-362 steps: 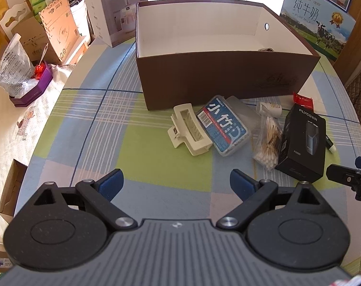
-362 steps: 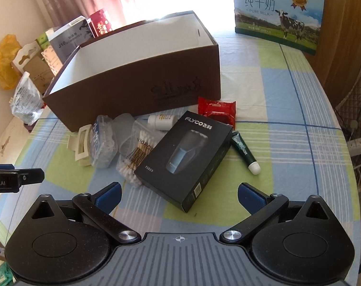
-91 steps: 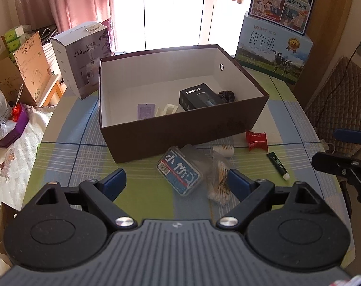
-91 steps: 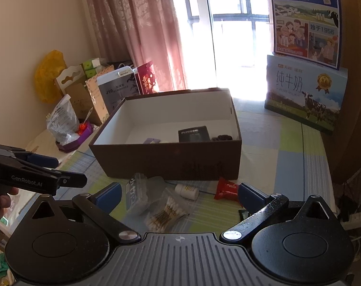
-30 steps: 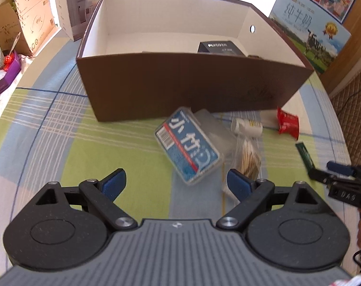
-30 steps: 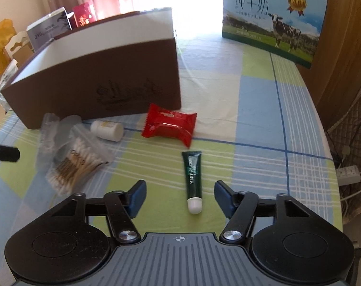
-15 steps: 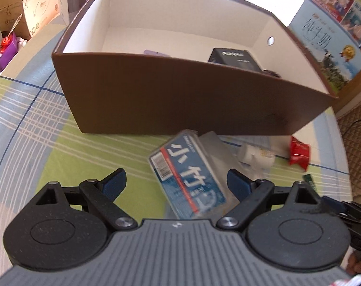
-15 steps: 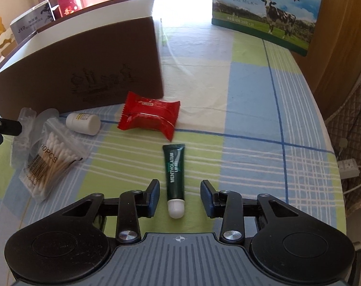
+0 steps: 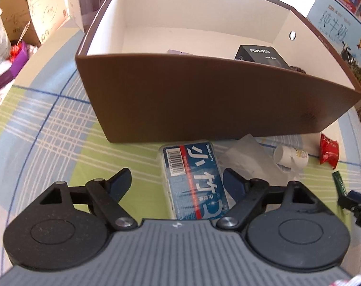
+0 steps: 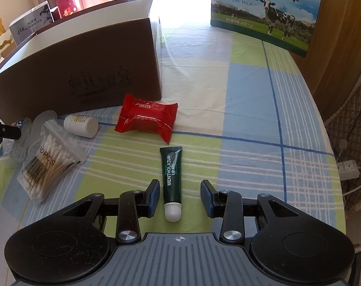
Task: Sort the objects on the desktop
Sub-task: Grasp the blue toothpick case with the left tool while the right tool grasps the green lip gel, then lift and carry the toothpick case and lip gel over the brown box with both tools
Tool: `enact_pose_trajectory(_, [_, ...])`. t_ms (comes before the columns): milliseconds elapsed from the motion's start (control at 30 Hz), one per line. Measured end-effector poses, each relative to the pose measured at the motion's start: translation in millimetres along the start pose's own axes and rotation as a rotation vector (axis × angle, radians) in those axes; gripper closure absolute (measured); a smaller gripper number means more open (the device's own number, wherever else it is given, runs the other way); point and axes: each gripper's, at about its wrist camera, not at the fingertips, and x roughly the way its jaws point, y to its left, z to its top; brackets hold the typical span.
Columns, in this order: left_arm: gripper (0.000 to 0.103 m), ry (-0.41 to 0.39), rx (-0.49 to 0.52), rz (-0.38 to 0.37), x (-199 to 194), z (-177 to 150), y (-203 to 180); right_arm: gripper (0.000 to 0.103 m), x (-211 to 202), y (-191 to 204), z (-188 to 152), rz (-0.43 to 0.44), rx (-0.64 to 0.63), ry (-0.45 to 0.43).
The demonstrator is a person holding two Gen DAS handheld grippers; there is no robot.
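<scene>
A blue-labelled clear plastic case (image 9: 194,178) lies on the checked tablecloth in front of the brown cardboard box (image 9: 204,100). My left gripper (image 9: 176,178) is open and straddles the case without touching it. In the box lies a black FLYCO carton (image 9: 259,53). My right gripper (image 10: 180,196) is open but narrowed around a dark green lip gel tube (image 10: 172,176). The tube's white cap points toward me and a gap shows on its right side. A red snack packet (image 10: 147,119), a small white bottle (image 10: 80,126) and a bag of cotton swabs (image 10: 49,162) lie nearby.
A milk carton case (image 10: 263,12) stands at the far right of the table. A humidifier box (image 10: 30,28) and cardboard packaging stand behind the brown box on the left. The table edge (image 10: 333,166) curves close on the right, with a power strip (image 10: 347,169) below.
The left gripper has come down and forward, so the blue case now lies between its fingers. The right gripper's fingers have narrowed around the green tube over the last second.
</scene>
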Motion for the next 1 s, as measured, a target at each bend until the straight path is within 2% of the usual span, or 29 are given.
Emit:
enact_pose_trajectory(167, [0.023, 0.016, 0.092, 0.026, 6, -1, -14, 0.067, 2, 1, 1, -0.004, -0.008, -0.003])
enact_pose_trajectory(267, [0.033, 0.043, 0.100, 0.020, 13, -2, -18, 0.067, 1, 1, 0, -0.004, -0.009, -0.006])
enact_pose_trajectory(333, [0.043, 0.048, 0.095, 0.019, 16, -1, -18, 0.067, 1, 1, 0, -0.005, -0.011, -0.008])
enact_pose_trajectory(433, [0.047, 0.038, 0.118, 0.051, 18, 1, -17, 0.067, 1, 1, -1, -0.006, -0.013, -0.008])
enact_pose_trajectory(800, [0.047, 0.050, 0.164, 0.085, 2, -19, 6, 0.068, 5, 9, -2, -0.023, -0.073, -0.022])
enact_pose_trajectory(867, [0.047, 0.059, 0.169, 0.087, -2, -25, 8, 0.072, 5, 11, -2, -0.019, -0.082, -0.019])
enact_pose_trajectory(1000, [0.048, 0.075, 0.166, 0.080, -9, -34, 10, 0.089, 5, 17, -2, 0.001, -0.114, -0.009])
